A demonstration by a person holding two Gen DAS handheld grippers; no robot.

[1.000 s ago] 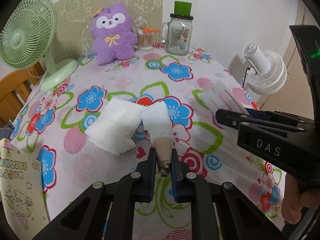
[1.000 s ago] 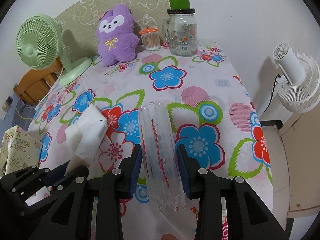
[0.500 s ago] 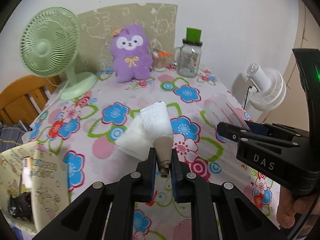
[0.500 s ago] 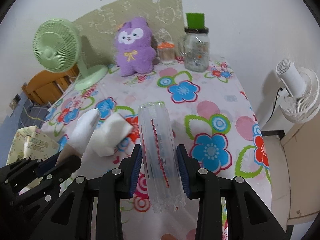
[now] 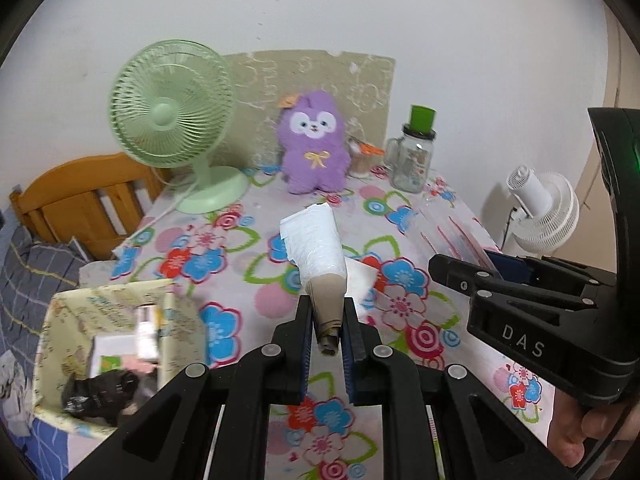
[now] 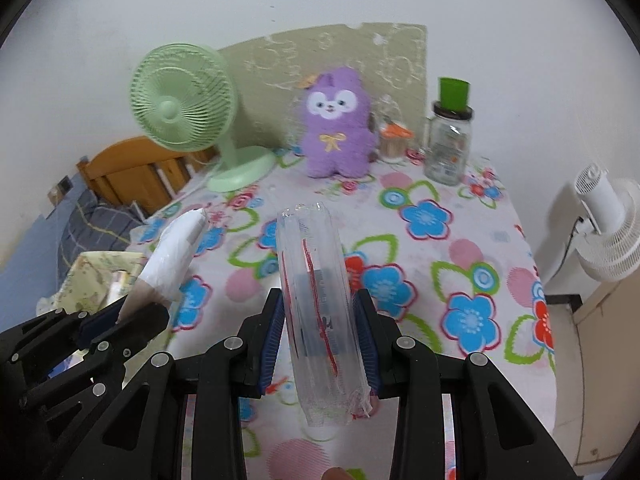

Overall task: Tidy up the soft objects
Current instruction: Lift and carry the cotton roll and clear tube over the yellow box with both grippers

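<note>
My left gripper [image 5: 328,320] is shut on the brown end of a white plastic-wrapped roll [image 5: 316,240], which it holds in the air above the flowered tablecloth [image 5: 224,264]. The same roll [image 6: 176,248] and the left gripper [image 6: 120,320] appear at the lower left of the right wrist view. My right gripper [image 6: 320,320] is shut on a clear plastic packet [image 6: 316,280] with red lines, also off the table. A white folded tissue pad [image 5: 362,280] lies on the cloth, mostly hidden behind the roll. A purple plush toy [image 5: 314,152] sits at the back.
A patterned fabric box [image 5: 108,308] holding several items stands off the table's left edge, over a bed. At the back stand a green fan [image 5: 172,104], a glass jar [image 5: 414,156] and a cotton-swab pot [image 6: 394,140]. A white fan [image 5: 544,208] is beyond the right edge.
Both grippers have risen and drawn back from the table with their loads. The tissue pad has slid behind the roll in view. The fabric box has come into sight at the lower left.
</note>
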